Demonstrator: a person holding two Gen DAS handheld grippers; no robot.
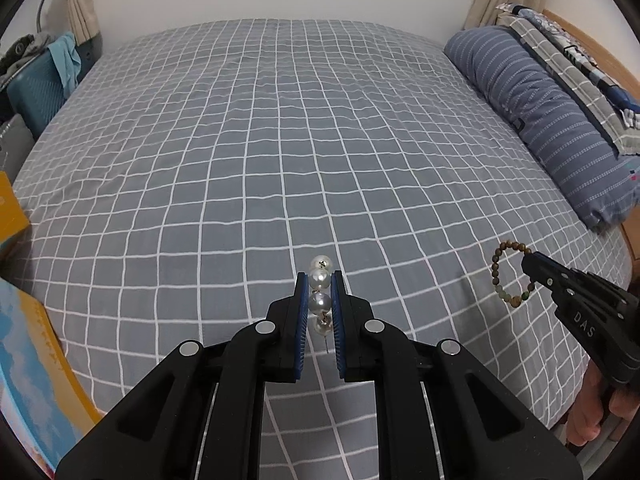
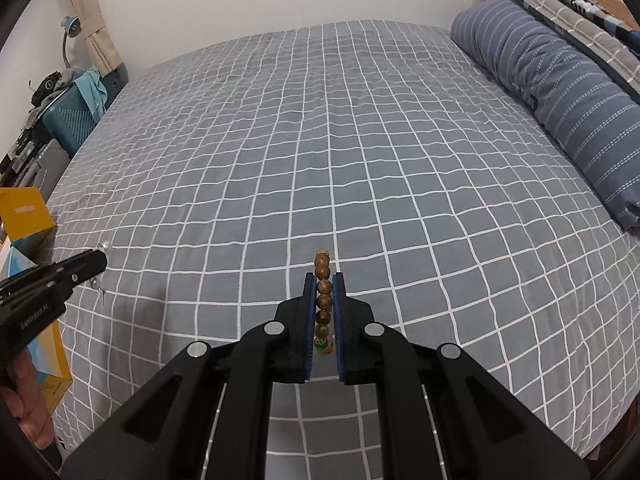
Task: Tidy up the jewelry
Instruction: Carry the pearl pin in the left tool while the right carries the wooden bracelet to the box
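A bed (image 1: 280,128) under a grey cover with a white grid fills both views, with a white wall behind it. Above the near part of the cover, the left gripper (image 1: 320,280) is clamped on a pair of pearl earrings (image 1: 321,300): the white pearls sit in a row between its blue pads, one poking out past the tips, and a thin post hangs down below them. To that gripper's right and well apart from it, the right gripper (image 2: 324,280) is closed on a brown beaded bracelet (image 2: 323,296); seen from the left wrist the bracelet hangs as an open loop from the fingertips, with a few greenish beads at its lower end. Both pieces are lifted clear of the cover. A hand (image 1: 592,408) holds the right gripper's handle at the edge of the left view. A blue striped pillow (image 1: 540,112) lies along the right side of the bed, with a folded patterned quilt (image 1: 580,48) behind it. On the left side, beside the bed, stand a yellow box (image 2: 24,216), a teal suitcase (image 2: 66,124) with a light blue cloth draped on it, and a small blue lamp (image 2: 71,28) near a beige curtain. The stretch of cover between the two grippers is bare.
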